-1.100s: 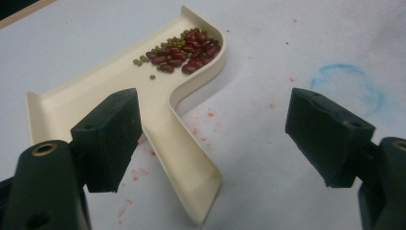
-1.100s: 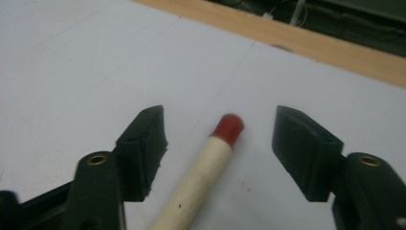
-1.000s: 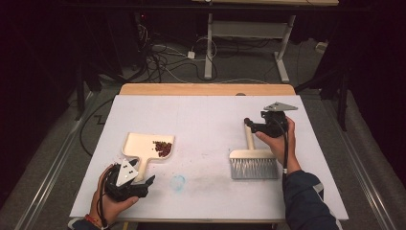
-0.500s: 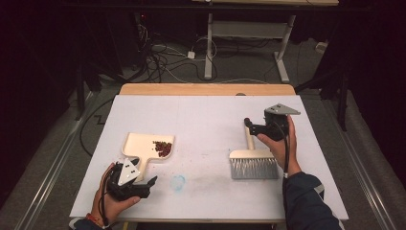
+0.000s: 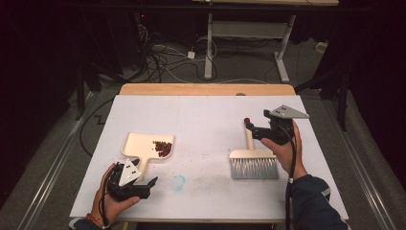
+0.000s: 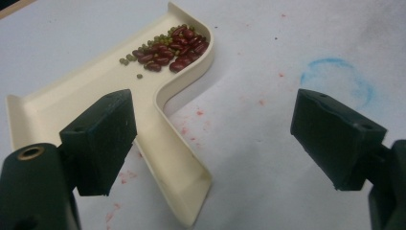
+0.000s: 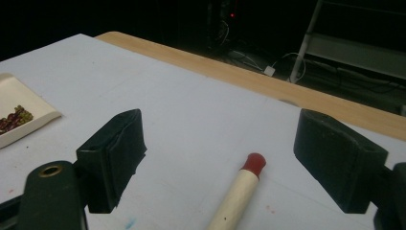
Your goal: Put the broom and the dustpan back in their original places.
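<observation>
A cream dustpan lies at the table's left with a small heap of red and green beans in its corner. Its handle runs between the open jaws of my left gripper, nearer the left pad, untouched; these jaws have just been opening. The left gripper rests low at the front left. A brush with grey bristles lies at the right, its red-tipped handle pointing away. My right gripper hovers open above that handle, and the jaws stand wide of it.
A white sheet covers the table, with a bare wooden strip along the far edge. A faint blue ring and red smudges mark the sheet between dustpan and brush. Cables and a desk frame lie on the floor beyond.
My right gripper has lifted a little and drifted rightward, away from the brush handle. The left hand has kept its place by the dustpan handle.
</observation>
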{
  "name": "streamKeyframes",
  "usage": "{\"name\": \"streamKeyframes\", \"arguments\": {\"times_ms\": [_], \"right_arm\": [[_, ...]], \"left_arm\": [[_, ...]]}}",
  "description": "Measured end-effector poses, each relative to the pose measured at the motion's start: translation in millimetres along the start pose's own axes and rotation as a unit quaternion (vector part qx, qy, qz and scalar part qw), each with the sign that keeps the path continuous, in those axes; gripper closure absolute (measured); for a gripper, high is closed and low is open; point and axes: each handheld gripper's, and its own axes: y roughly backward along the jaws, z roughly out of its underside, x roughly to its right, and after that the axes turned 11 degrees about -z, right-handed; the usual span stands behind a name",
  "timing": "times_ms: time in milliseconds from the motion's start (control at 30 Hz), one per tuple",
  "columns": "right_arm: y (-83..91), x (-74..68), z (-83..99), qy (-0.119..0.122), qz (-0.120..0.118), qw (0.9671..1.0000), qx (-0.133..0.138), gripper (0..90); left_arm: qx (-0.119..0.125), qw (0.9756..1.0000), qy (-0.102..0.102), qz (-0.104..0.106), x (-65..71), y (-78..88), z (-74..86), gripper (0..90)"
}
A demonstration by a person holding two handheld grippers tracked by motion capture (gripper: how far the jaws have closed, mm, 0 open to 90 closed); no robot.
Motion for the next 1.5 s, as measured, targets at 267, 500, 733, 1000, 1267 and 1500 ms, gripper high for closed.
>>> {"name": "streamKeyframes", "arguments": {"times_ms": [267, 500, 733, 1000, 1267, 1500], "right_arm": [[12.7, -9.7, 0.3, 0.029, 0.003, 0.9995, -0.015, 17.7], [23.5, -22.6, 3.3, 0.057, 0.016, 0.9982, -0.008, 17.7], [33.2, -34.5, 9.2, 0.075, 0.003, 0.9972, 0.005, 17.4], [42.4, -42.6, 20.3, 0.082, -0.006, 0.9964, 0.020, 17.3], [53.1, -46.9, 35.4, 0.098, -0.001, 0.9950, 0.017, 17.4], [60.7, -44.6, 52.7, 0.093, -0.001, 0.9955, 0.015, 17.3]], "left_arm": [[0.001, 1.0000, -0.002, -0.005, 0.9, 1.1, -1.0, 15.5], [0.001, 1.0000, -0.003, -0.007, 0.9, 1.8, -1.0, 15.6], [0.002, 1.0000, -0.004, -0.005, 1.0, 1.4, -0.9, 15.5], [0.005, 0.9999, -0.008, -0.010, 2.4, 2.4, -1.6, 15.6], [0.010, 0.9997, -0.006, -0.020, 1.6, 3.5, -1.4, 15.9], [0.007, 0.9997, -0.009, -0.020, 2.8, 2.2, -2.0, 15.9]]}}
